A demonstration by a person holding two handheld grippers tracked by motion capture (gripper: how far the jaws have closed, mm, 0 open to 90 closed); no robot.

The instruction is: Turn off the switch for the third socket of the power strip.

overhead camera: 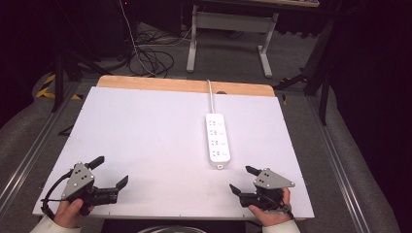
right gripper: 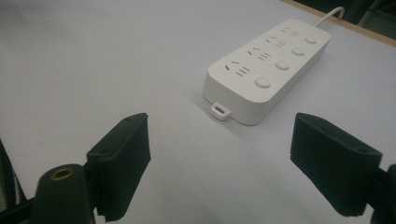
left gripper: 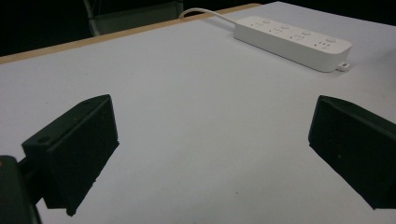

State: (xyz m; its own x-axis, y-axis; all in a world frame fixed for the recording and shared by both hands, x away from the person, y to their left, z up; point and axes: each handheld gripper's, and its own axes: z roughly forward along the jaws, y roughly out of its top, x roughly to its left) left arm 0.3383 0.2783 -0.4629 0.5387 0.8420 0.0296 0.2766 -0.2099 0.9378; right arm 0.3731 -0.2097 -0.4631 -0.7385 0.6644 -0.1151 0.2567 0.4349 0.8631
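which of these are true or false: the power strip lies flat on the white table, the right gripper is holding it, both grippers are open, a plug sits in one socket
1. The power strip lies flat on the white table. True.
2. The right gripper is holding it. False: the strip lies apart, ahead of its open jaws.
3. The left gripper and the right one are both open. True.
4. A plug sits in one socket. False: the sockets seen are bare; just the strip's own cord runs off the far end.

The left tool (overhead camera: 112, 170) rests in the person's left hand (overhead camera: 69, 212) at the bench's (overhead camera: 145, 126) near left corner, jaws spread wide, nothing between them; the right tool (overhead camera: 240, 178), in the right hand (overhead camera: 270, 213) at the near right corner, gapes likewise, empty.
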